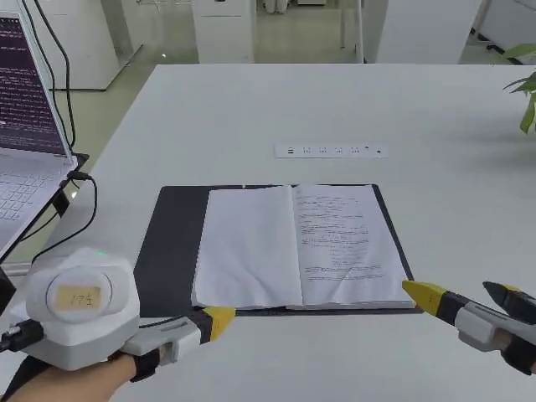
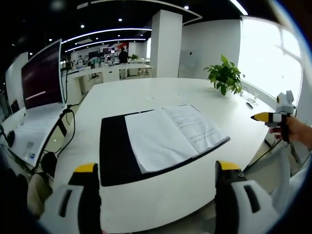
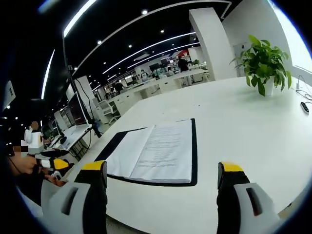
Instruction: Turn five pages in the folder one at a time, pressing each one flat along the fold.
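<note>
Near the table's (image 1: 335, 100) front edge, left of middle: the folder (image 1: 172, 251) lies open and flat. Its black cover shows wide on the left and as a thin strip on the right. Opened out, the long axis runs along the front edge, and the fold (image 1: 295, 243) points from the front edge straight toward the far edge.

The left page (image 1: 247, 247) is blank white. The right page (image 1: 343, 243) has printed lines in short blocks, too small to read. No brand or label is legible on the cover.

Room: bare tabletop lies on all sides of the folder, with a wide stretch toward the far edge and the right edge. A white power strip (image 1: 331, 151) lies beyond the folder, parallel to its far side and apart from it.

A laptop (image 1: 21, 117) stands open at the left edge, its screen full of text I can't read. Black cables (image 1: 84, 201) loop down beside it, near the folder's left side. A green plant (image 1: 528, 92) sits at the right edge, well apart.

The left gripper (image 2: 157, 167) has its jaws spread wide with nothing between them. It is held at the front edge off the folder's front-left corner, not touching it. The right gripper (image 3: 161, 166) is spread the same way and holds nothing. It sits off the front-right corner, clear of the folder.
</note>
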Available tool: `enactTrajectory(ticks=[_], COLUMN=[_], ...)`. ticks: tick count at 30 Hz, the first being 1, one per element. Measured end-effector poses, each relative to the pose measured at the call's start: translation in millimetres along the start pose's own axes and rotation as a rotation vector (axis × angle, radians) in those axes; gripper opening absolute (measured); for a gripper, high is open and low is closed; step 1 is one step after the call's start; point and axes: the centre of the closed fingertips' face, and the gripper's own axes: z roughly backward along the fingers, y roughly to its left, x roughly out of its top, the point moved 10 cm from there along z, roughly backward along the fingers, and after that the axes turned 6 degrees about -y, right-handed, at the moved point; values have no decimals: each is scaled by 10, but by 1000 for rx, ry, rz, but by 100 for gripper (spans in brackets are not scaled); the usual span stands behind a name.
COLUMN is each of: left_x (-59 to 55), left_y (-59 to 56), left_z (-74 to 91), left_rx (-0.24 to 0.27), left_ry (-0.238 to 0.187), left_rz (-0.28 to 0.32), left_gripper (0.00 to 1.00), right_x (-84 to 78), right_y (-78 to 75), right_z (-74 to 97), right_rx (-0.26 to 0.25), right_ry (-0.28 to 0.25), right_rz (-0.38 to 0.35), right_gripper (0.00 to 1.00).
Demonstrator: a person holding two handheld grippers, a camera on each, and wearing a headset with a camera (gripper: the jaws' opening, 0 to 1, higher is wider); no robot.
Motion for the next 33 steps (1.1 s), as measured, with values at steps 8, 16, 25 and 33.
enactTrajectory(ticks=[8, 16, 25, 33], left_x=[77, 134, 141, 137], left_y=[17, -4, -37, -222], left_z=[86, 132, 26, -242], left_rx=[2, 9, -7, -67], left_ry=[-30, -46, -40, -8], left_rz=[-14, -15, -24, -56], left_gripper=[99, 99, 99, 93], right_x=[62, 81, 41, -12], right_y=[2, 24, 22, 25], right_z=[45, 44, 39, -14], right_rx=[-4, -1, 2, 17], right_ry=[-31, -47, -41, -19], right_rz=[29, 29, 21, 21], right_gripper=[100, 100, 98, 96])
